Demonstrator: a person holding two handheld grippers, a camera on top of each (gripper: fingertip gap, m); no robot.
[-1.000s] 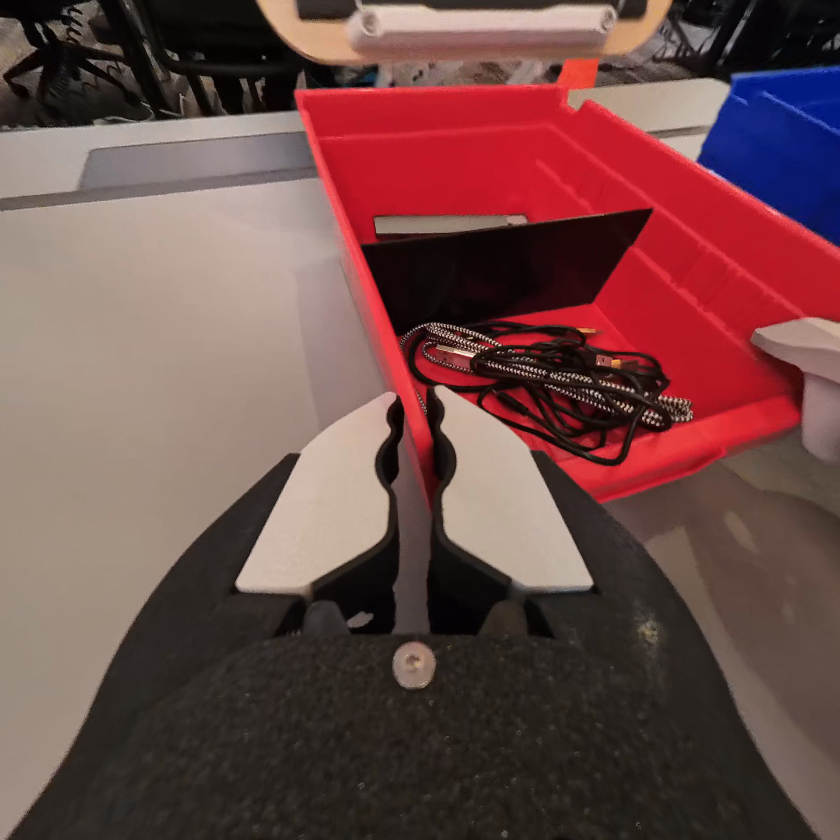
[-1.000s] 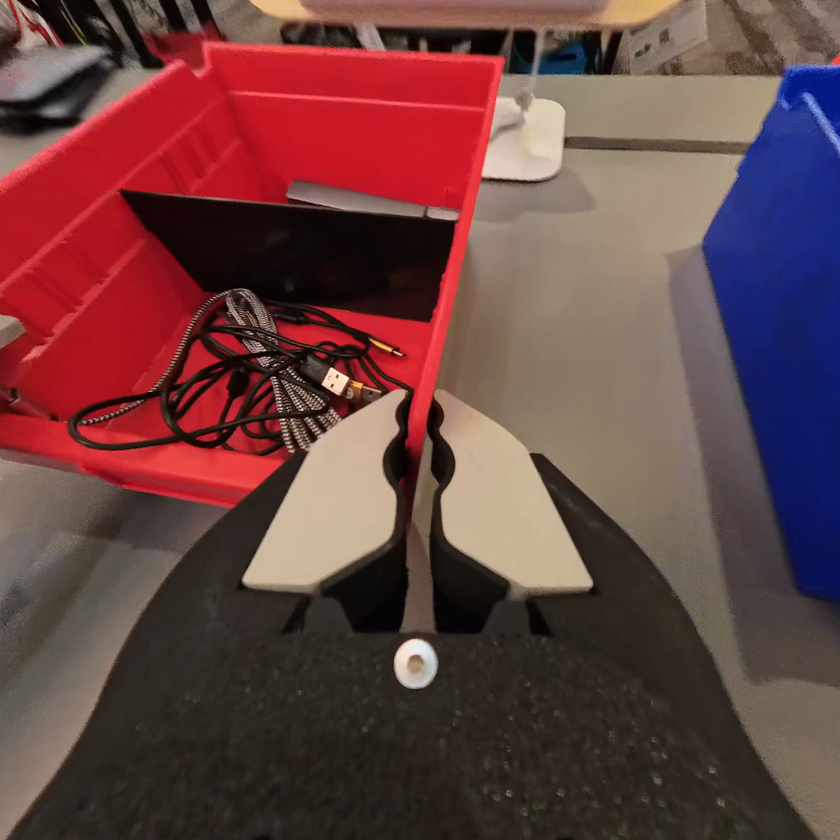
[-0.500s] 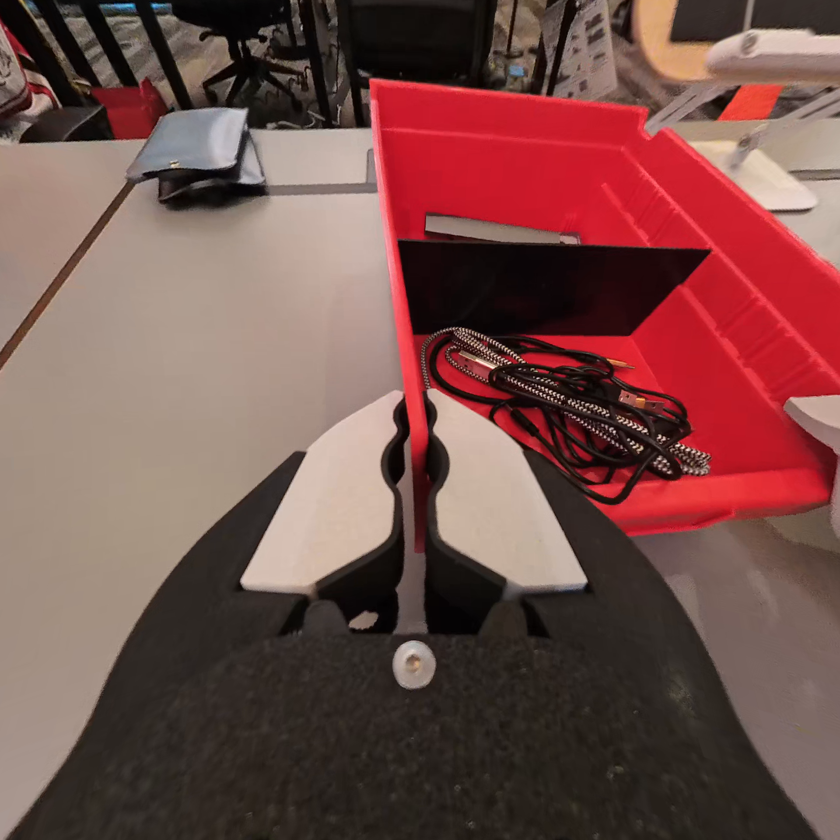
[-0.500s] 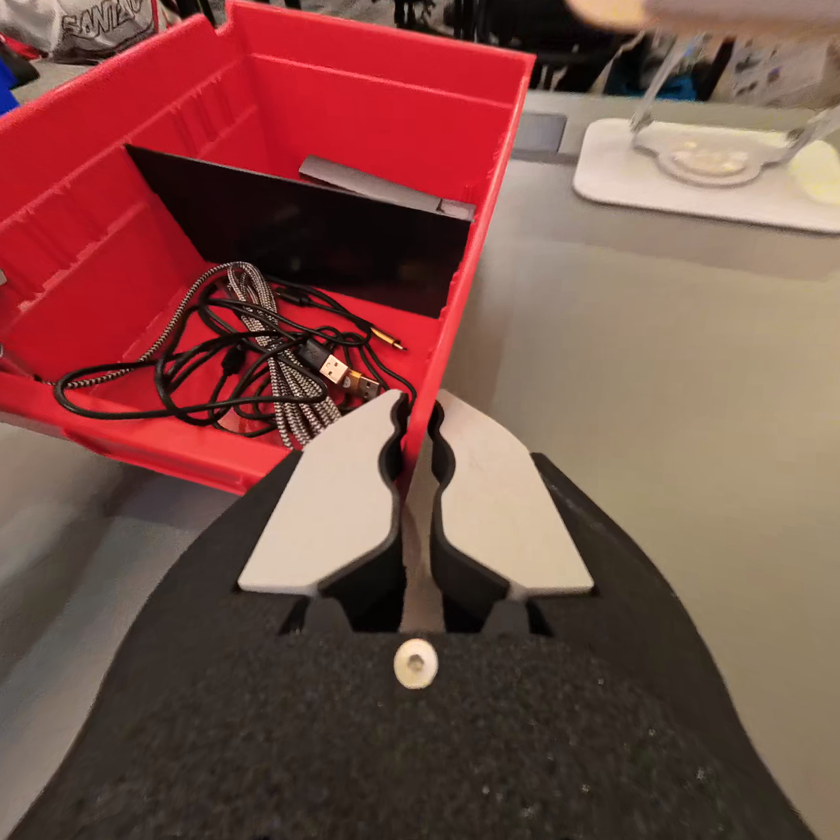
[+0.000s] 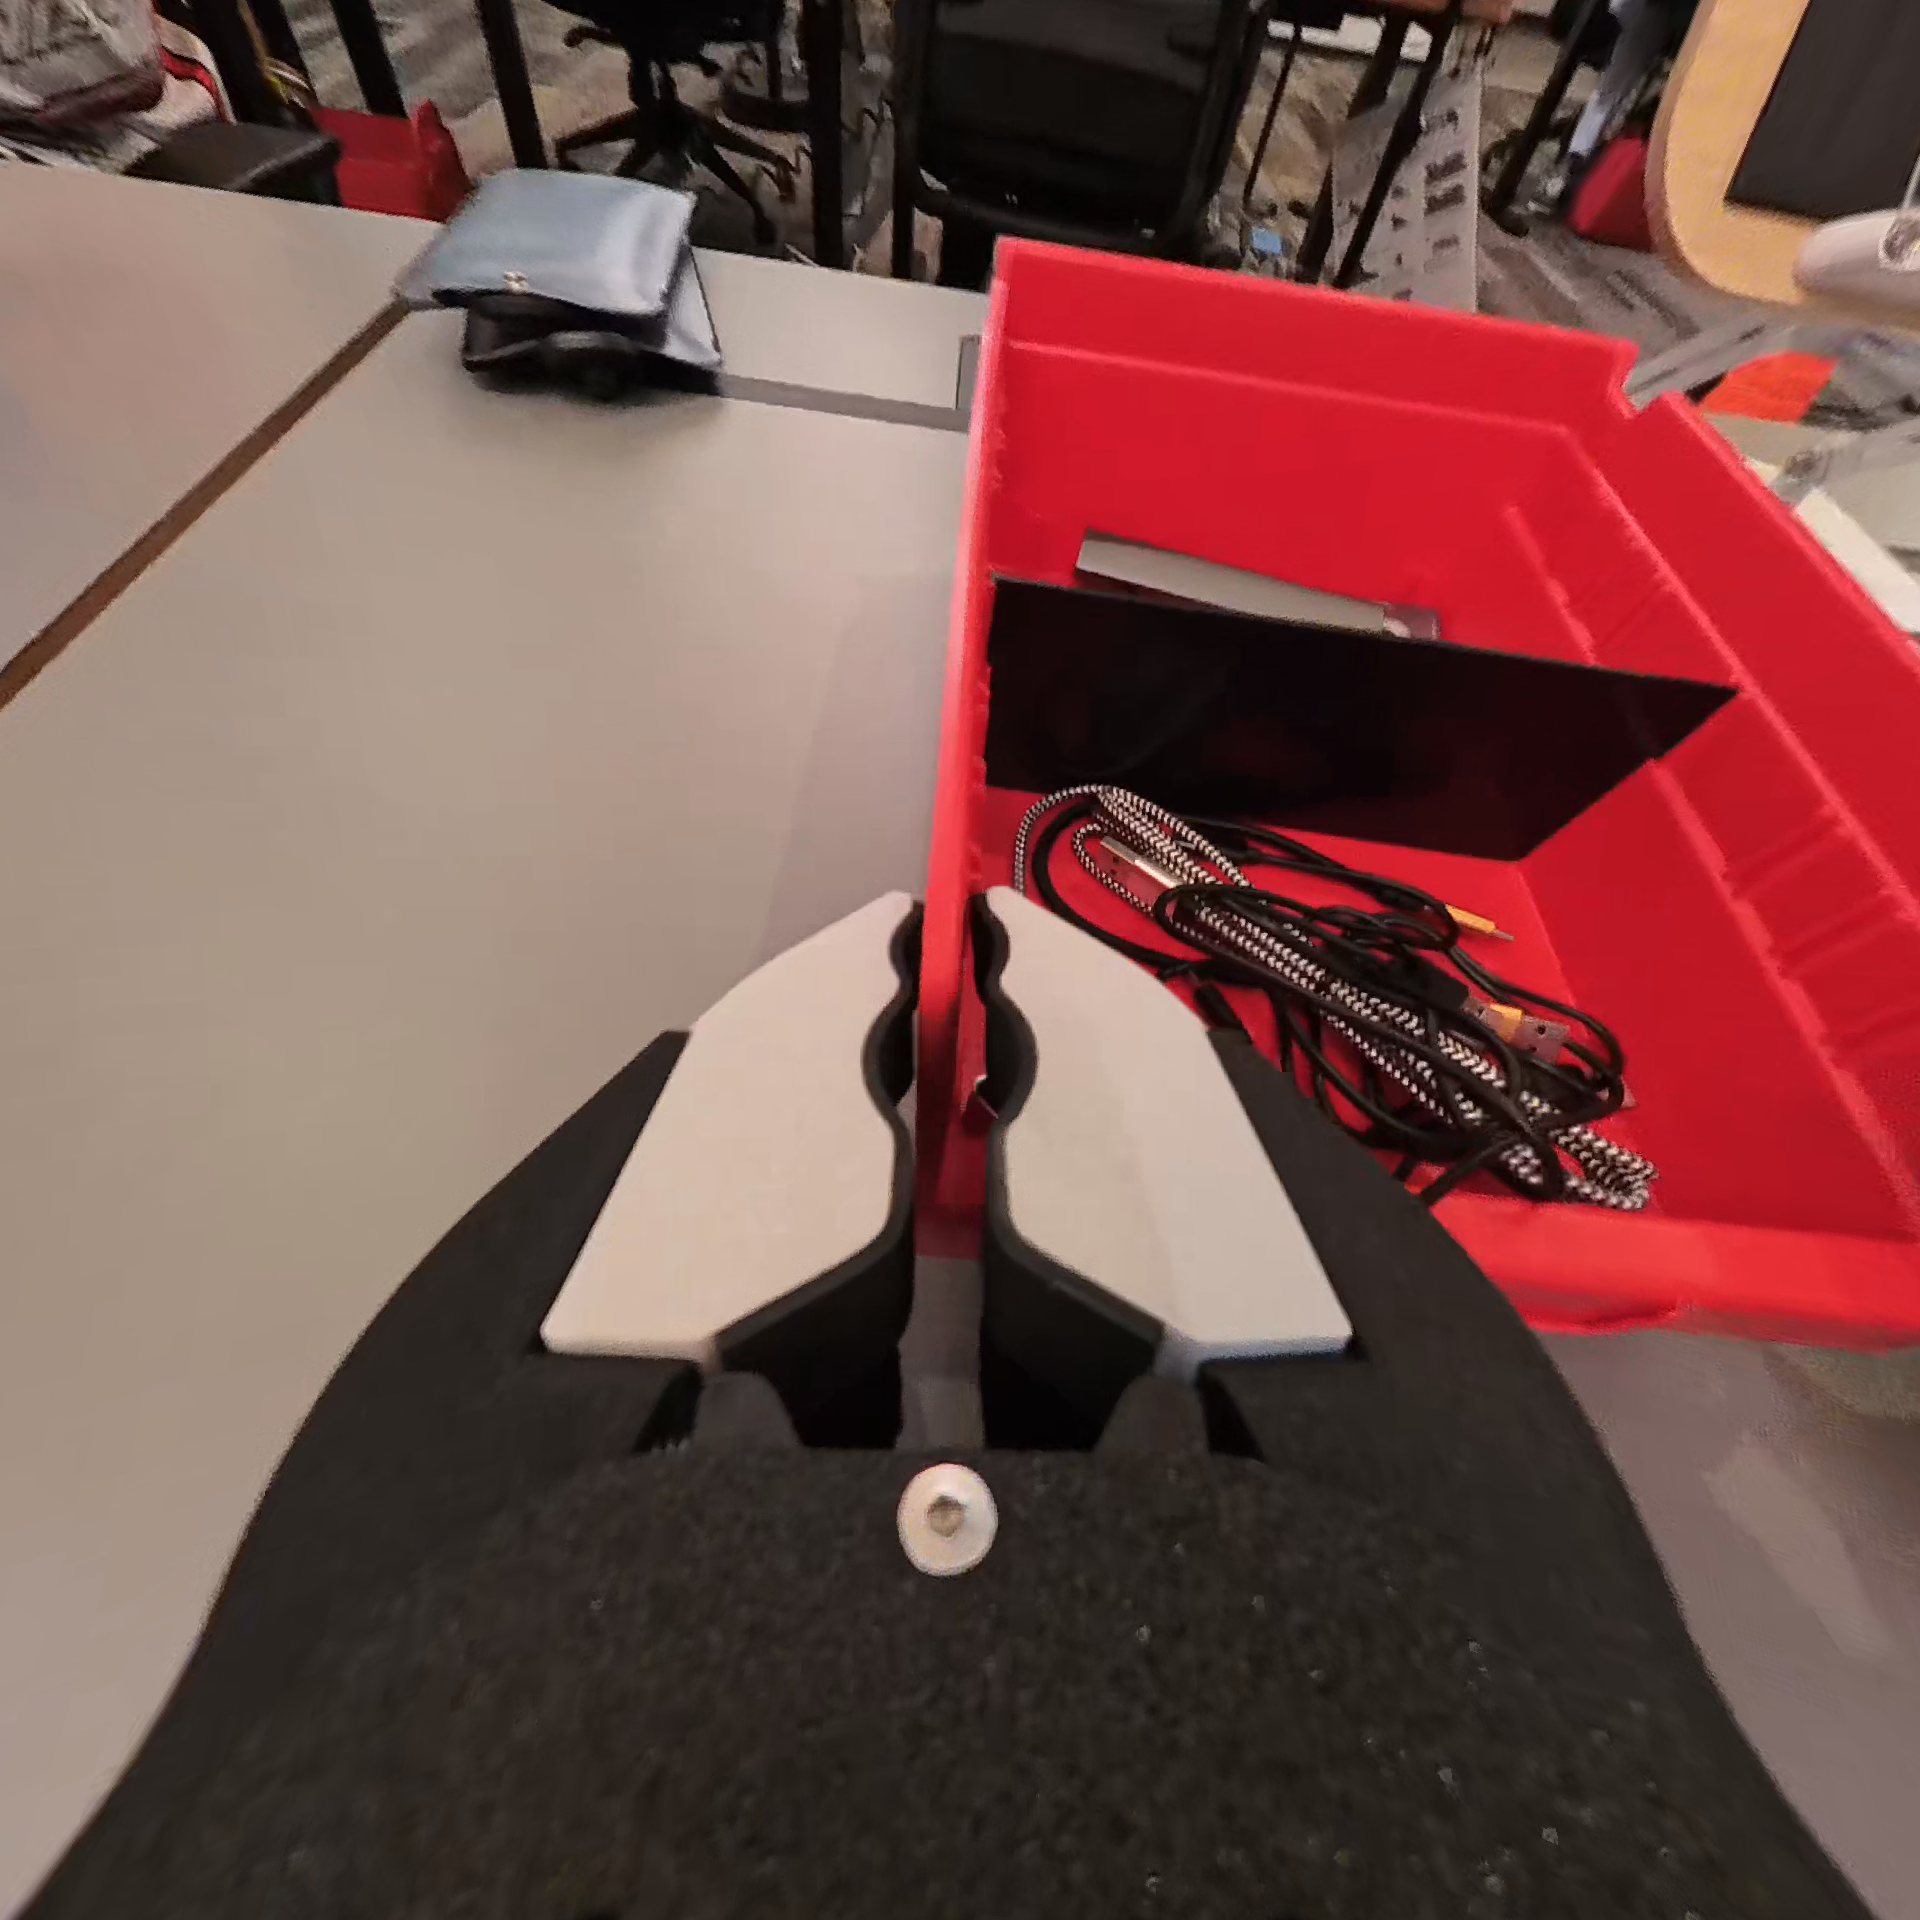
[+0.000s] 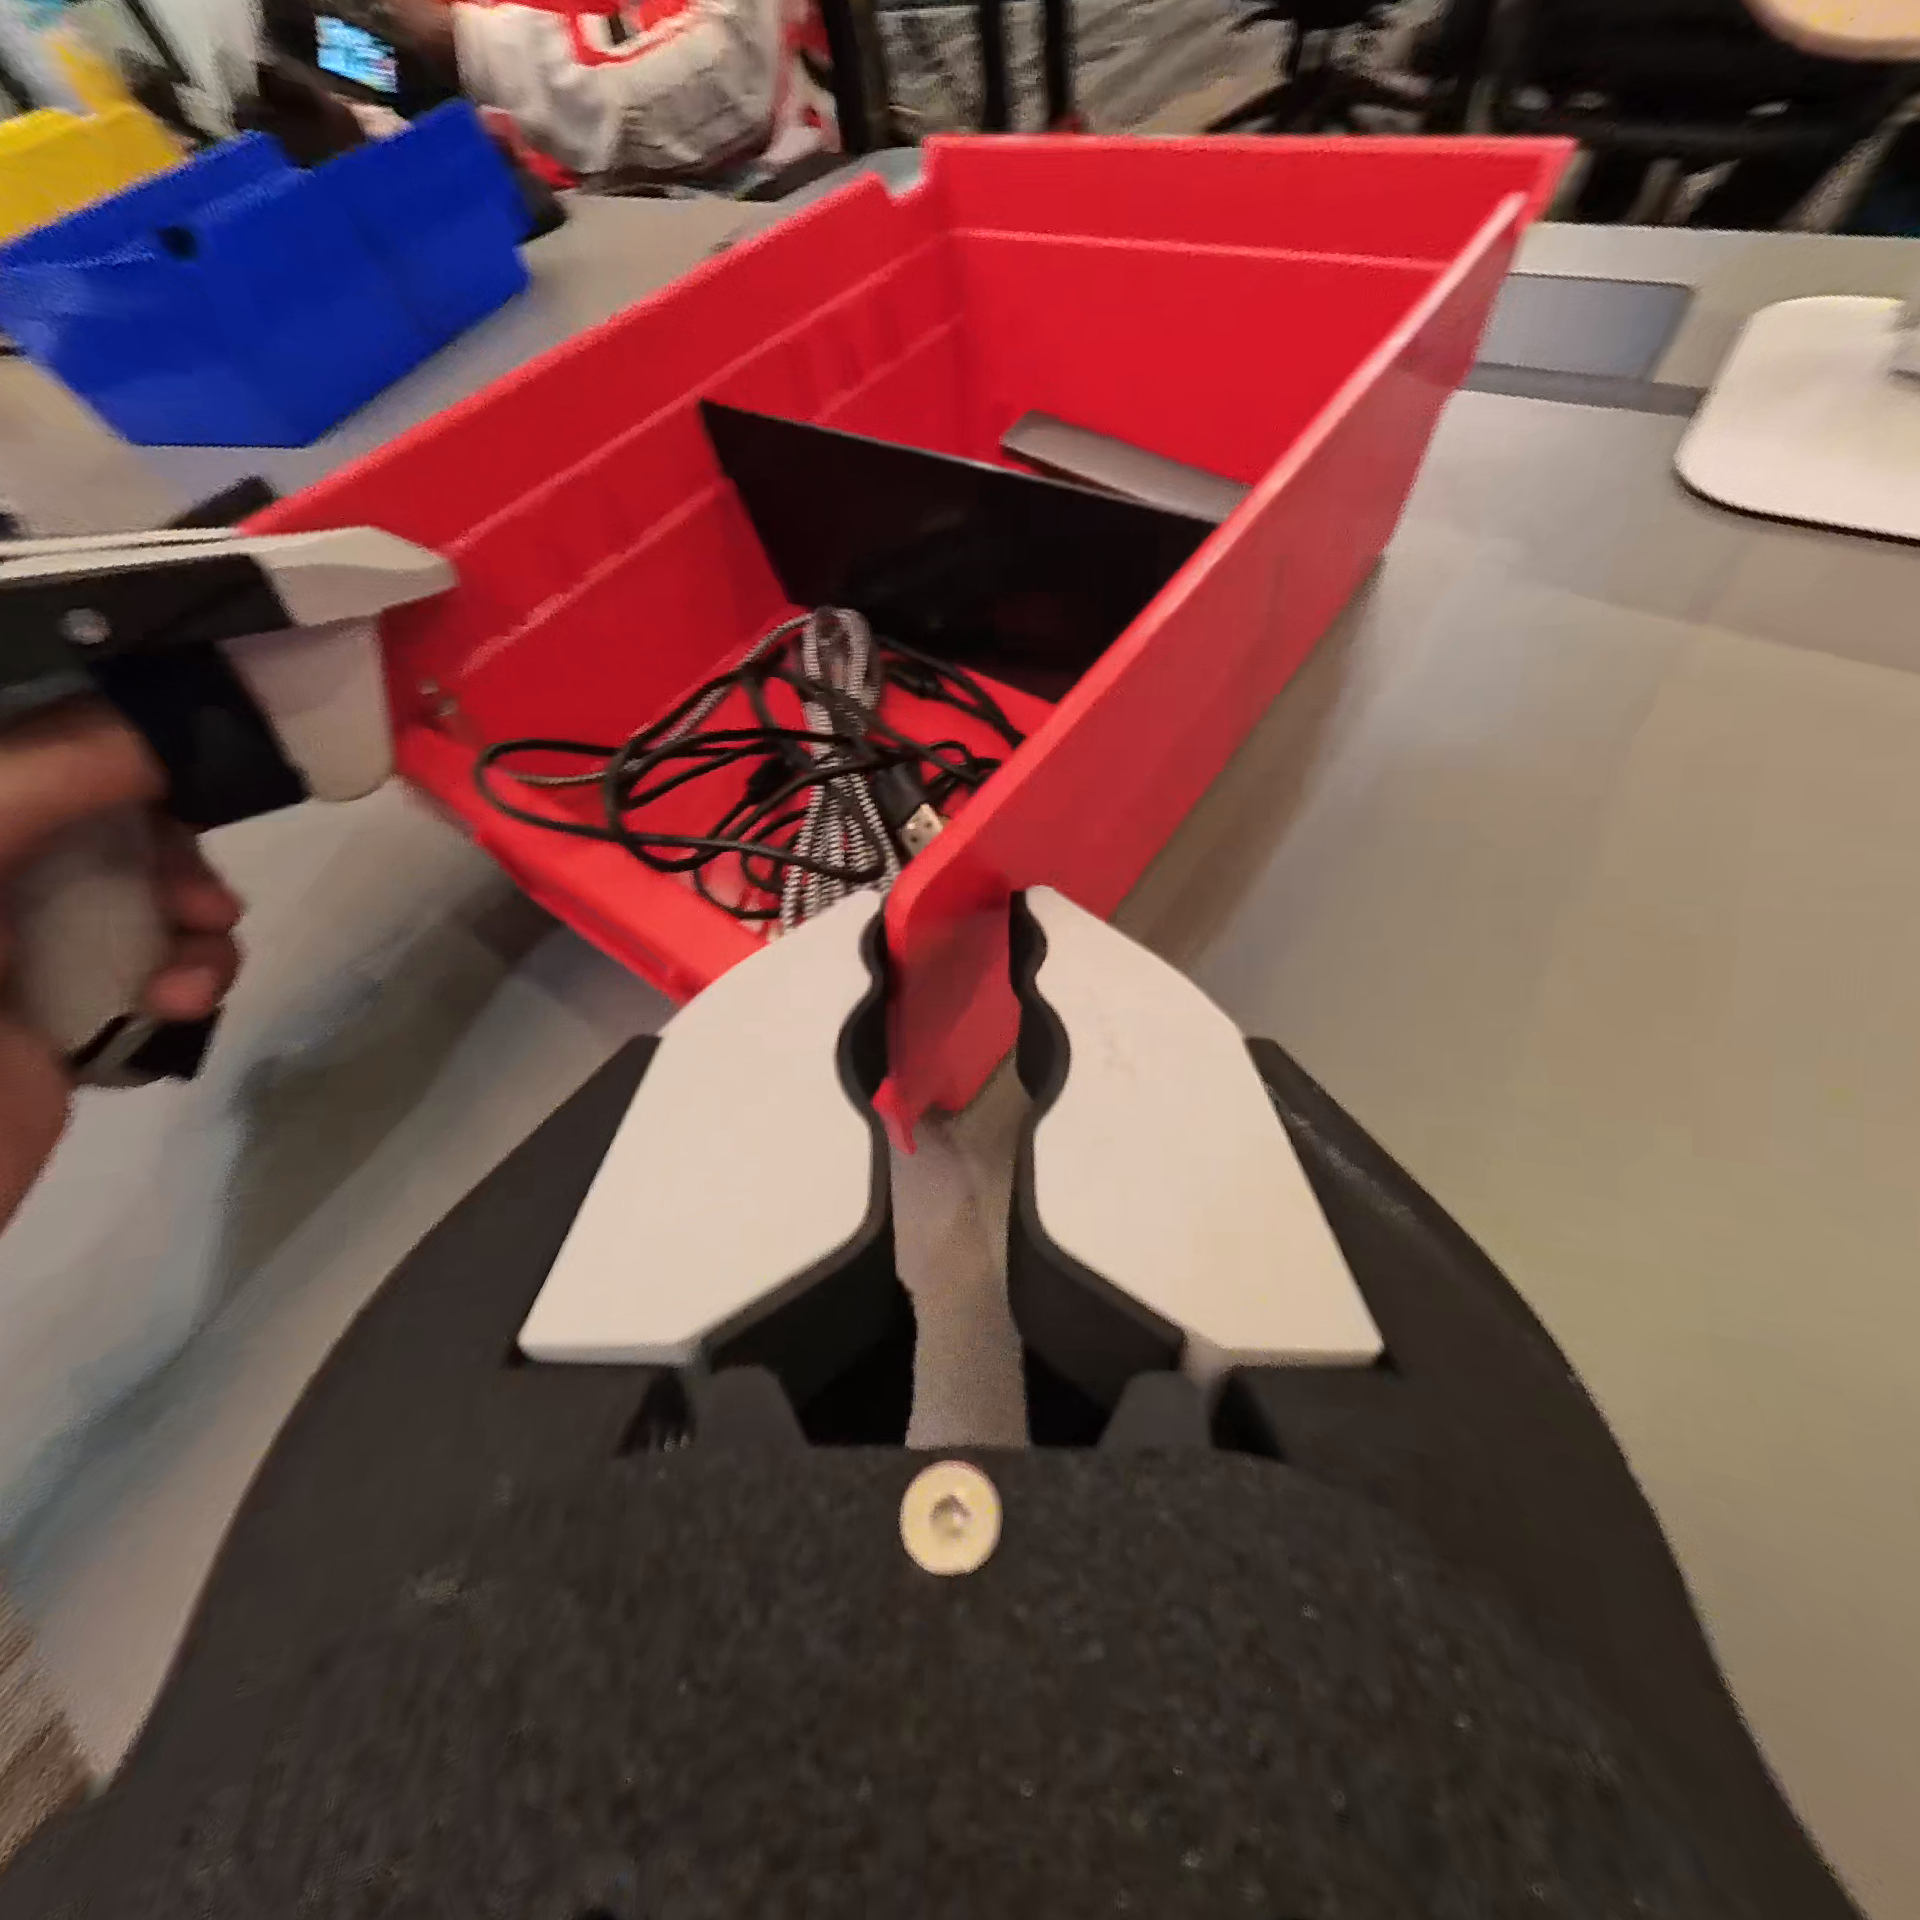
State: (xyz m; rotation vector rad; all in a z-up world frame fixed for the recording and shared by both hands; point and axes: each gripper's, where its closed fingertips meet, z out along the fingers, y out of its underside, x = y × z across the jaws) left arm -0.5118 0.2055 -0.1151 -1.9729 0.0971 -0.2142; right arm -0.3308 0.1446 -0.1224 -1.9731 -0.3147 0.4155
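Both claws are clamped onto the same big red plastic storage bin point(image 5: 1455, 499), one on each long side wall near the front corners. The left claw point(image 5: 945, 914) has the bin's left wall pinched between its grey fingers, one finger outside over the grey desk point(image 5: 468, 779) and one inside the bin. The right claw point(image 6: 945, 909) grips the right wall the same way, and in its view the bin looks tilted, the wall running up and away at an angle. Inside the bin, a tangle of black and black-and-white braided USB cables point(image 5: 1351, 997) lies in the front section just past the claw tips, behind it an upright black divider panel point(image 5: 1299, 727), and a flat grey slab point(image 5: 1247, 597) behind that. A blue plastic bin point(image 6: 260, 301) sits off to the left, well apart, and a dark blue pouch point(image 5: 582, 270) is on the far desk.
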